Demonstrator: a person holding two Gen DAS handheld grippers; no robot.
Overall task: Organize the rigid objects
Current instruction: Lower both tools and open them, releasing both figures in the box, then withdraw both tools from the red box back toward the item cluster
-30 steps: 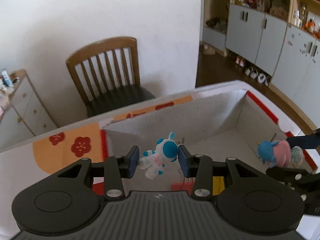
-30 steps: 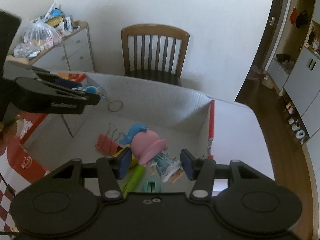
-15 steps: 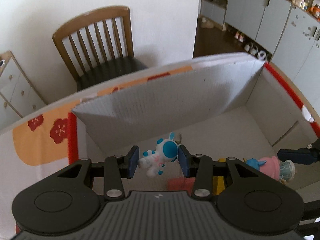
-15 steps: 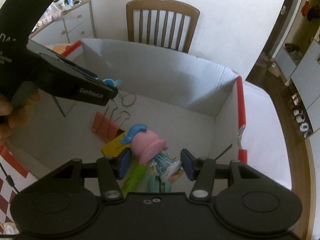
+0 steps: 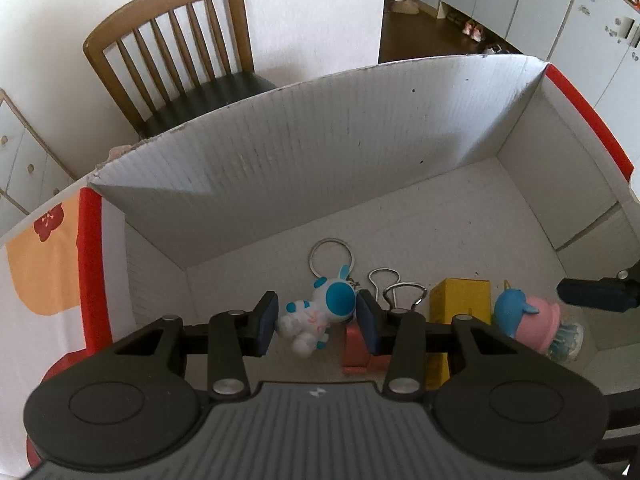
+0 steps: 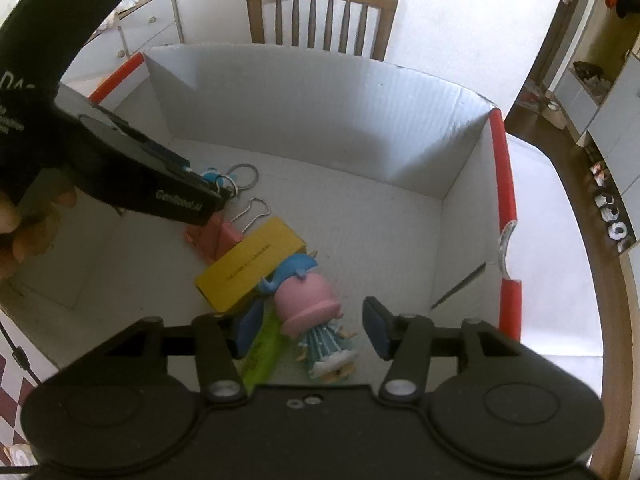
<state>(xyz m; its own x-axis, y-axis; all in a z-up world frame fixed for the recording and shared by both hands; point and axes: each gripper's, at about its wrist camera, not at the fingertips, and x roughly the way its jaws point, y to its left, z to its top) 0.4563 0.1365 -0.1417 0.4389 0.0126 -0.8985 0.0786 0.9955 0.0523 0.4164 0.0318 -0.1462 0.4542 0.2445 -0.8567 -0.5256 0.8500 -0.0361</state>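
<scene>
My left gripper is shut on a white and blue rabbit astronaut keychain and holds it low inside a white cardboard box, near the box floor. Its key ring lies on the floor. In the right wrist view the left gripper shows from the side at the left. My right gripper is open. A pink and blue doll figure lies between its fingers on the box floor, leaning toward the left finger. The doll also shows in the left wrist view.
On the box floor lie a yellow block, a pink binder clip and a green marker. The box has red-edged side walls. A wooden chair stands behind the box.
Both grippers have moved down into the box. My right gripper has opened and the doll now lies on the floor. The left gripper still holds the keychain.
</scene>
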